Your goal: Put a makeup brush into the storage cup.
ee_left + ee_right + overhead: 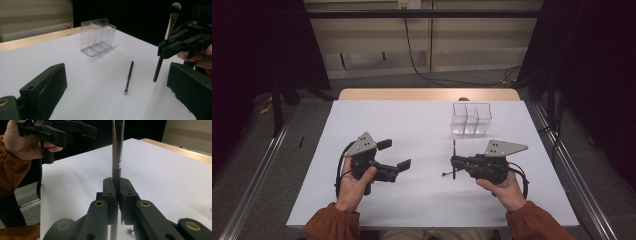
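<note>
one slim black makeup brush upright, pinched in the right gripper fingers; left gripper fingers apart, empty

high view looks down; claw views sit low, sharing the table

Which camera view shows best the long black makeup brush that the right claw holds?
The left gripper view: the long black makeup brush stands there whole, from its bristles to its handle end, clamped in the right claw. The right gripper view shows part of its shaft close up. The high view shows it small and dark.
</note>
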A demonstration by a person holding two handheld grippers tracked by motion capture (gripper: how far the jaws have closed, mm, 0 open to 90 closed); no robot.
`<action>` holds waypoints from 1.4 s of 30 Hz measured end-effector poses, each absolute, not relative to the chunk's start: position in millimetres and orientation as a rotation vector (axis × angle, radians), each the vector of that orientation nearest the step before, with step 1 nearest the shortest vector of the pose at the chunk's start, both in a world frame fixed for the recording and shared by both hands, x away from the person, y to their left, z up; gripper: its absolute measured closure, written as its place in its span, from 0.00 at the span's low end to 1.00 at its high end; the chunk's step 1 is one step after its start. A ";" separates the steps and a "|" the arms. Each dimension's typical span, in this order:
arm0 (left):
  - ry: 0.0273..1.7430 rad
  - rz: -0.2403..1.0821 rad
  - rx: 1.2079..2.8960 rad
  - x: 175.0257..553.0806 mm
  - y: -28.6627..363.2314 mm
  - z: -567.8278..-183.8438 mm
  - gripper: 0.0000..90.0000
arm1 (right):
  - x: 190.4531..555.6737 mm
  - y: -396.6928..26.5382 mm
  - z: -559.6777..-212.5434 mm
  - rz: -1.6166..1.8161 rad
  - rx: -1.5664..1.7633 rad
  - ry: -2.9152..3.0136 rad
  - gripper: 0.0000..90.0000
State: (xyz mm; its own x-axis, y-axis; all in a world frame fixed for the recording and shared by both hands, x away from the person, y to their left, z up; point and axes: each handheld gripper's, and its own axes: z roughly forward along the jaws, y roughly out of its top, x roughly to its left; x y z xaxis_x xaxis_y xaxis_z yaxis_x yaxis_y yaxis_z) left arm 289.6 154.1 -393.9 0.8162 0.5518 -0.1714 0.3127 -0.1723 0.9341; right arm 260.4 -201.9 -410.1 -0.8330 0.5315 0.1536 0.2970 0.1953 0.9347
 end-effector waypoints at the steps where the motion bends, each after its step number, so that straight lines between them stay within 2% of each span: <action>1: 0.680 0.259 1.774 288.6 157.0 -394.6 0.02 | 260.4 -202.3 -410.0 1.693 0.797 2.261 0.94; 24: 0.787 0.448 1.729 268.0 224.6 -411.0 0.02 | 264.3 -216.5 -405.7 1.671 0.852 2.199 0.94; 42: 0.857 0.487 1.667 252.0 251.5 -430.5 0.02 | 272.3 -228.2 -400.9 1.674 0.904 2.124 0.94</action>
